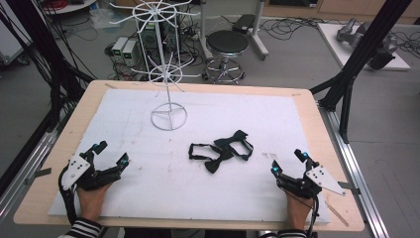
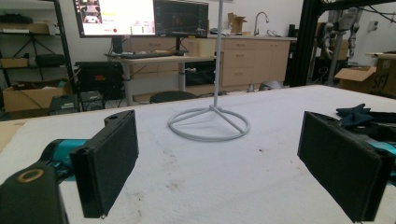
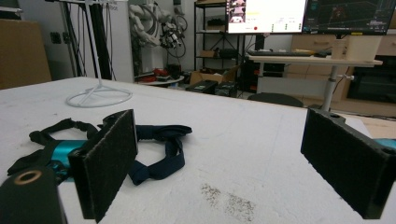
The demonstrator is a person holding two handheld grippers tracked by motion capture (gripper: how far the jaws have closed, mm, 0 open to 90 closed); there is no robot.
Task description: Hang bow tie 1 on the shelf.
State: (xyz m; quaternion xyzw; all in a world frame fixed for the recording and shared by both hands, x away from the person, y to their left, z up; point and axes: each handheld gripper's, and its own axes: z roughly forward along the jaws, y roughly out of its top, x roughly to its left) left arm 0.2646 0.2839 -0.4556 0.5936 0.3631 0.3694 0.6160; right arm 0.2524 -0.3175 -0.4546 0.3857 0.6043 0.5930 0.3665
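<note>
- The tabletop [image 1: 307, 106] carries a white mat [image 1: 257, 124].
- A white wire stand [image 1: 168, 74] rises at the far middle of the mat.
- Two dark bow ties [image 1: 221, 150] lie tangled right of centre, between stand and right hand-held gripper [image 1: 288, 162].
- Left hand-held gripper [image 1: 112, 153] rests at the near left.
- Both have jaws spread wide, empty.

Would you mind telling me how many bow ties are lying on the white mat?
2, tangled together right of centre: one bow tie nearer the person, the other just behind it, straps overlapping. None seems hidden.
</note>
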